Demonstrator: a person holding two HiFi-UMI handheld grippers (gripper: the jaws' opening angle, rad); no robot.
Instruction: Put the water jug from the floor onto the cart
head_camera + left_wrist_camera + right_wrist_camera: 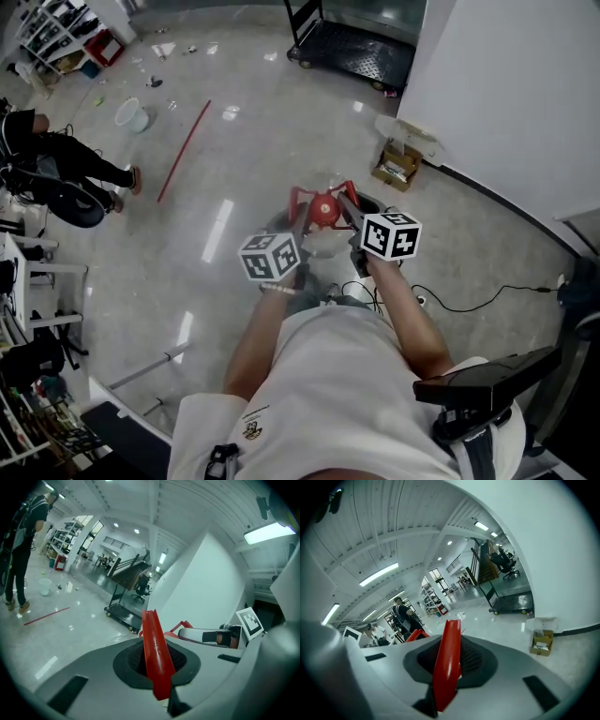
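From above, the water jug (323,236) with its red cap (324,210) hangs between the left gripper (296,199) and the right gripper (350,195), close in front of the person. It looks to be up off the floor (234,141), so I'd say the lift is done. The cart (352,49) stands well apart at the far end of the room with nothing on its deck. Crossing the floor and setting the jug down are what is left.

In the left gripper view the red fingers (155,651) are pressed together into one strip. Nothing shows between them and the jug is out of sight, with the cart ahead beside the white wall.

In the right gripper view the fingers (446,667) also read as one narrow red blade with no gap and no jug in sight. From above both tips reach the jug's top, one on either side of the cap, but the contact itself I cannot make out
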